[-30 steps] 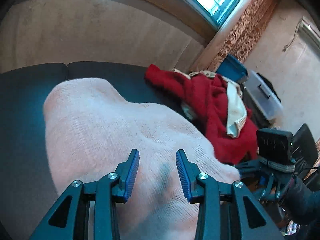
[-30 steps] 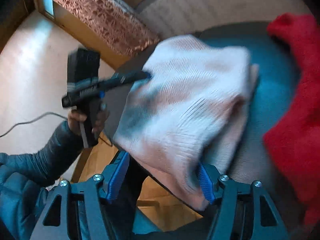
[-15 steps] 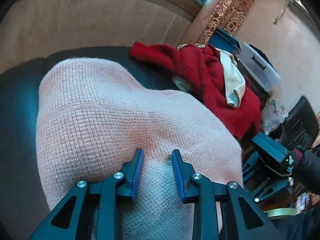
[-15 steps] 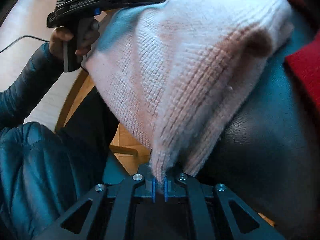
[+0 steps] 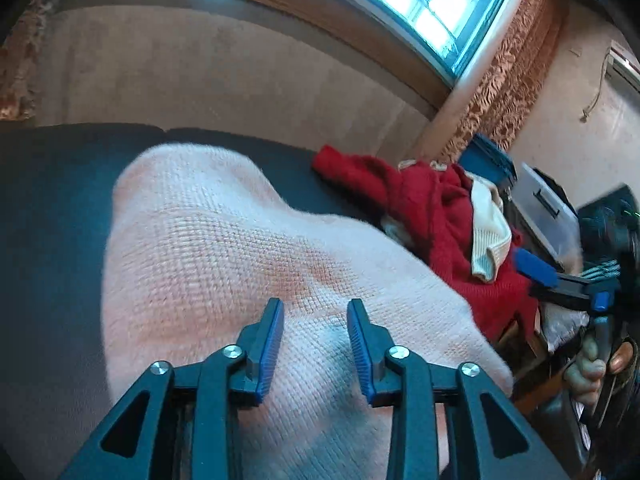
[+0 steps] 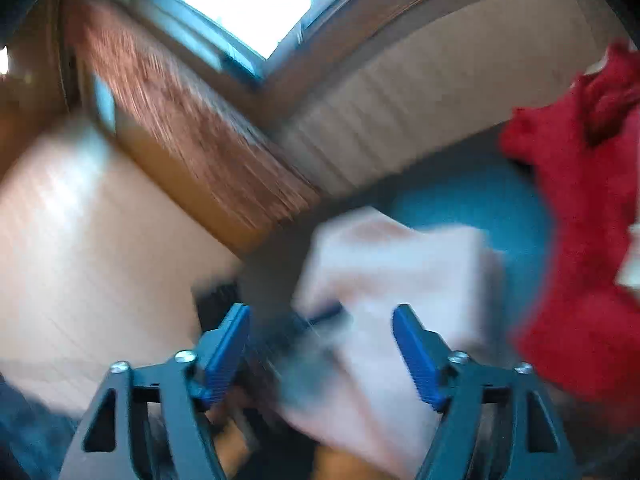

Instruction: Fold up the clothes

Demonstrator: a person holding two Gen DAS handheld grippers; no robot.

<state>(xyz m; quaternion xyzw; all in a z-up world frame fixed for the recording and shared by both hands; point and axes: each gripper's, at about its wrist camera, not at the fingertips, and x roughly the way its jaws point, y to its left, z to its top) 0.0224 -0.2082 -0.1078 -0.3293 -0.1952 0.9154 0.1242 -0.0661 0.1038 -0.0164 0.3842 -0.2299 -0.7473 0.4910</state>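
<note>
A folded pink knit sweater [image 5: 220, 248] lies on the dark sofa seat [image 5: 48, 184]. My left gripper [image 5: 315, 304] hovers low over its near part; the jaws are opening and nothing is pinched between the blue pads. In the blurred right wrist view my right gripper [image 6: 320, 312] is lifted clear of the sweater [image 6: 400, 264], its jaws opening wide with only air between them. One blue finger [image 5: 534, 268] of the right gripper shows at the right edge of the left wrist view, with a hand [image 5: 588, 368] on its handle.
A heap of red clothing [image 5: 436, 216] with a cream garment [image 5: 486, 232] on it lies on the seat right of the sweater, also red [image 6: 580, 240] in the right view. Behind it stand a clear plastic box [image 5: 548, 208] and a blue bin. The sofa's beige back rises beyond.
My right gripper was shut on the sweater's near edge half a second ago; it has let go, opened wide and risen. My left jaws narrowed, then widened again over the sweater.
</note>
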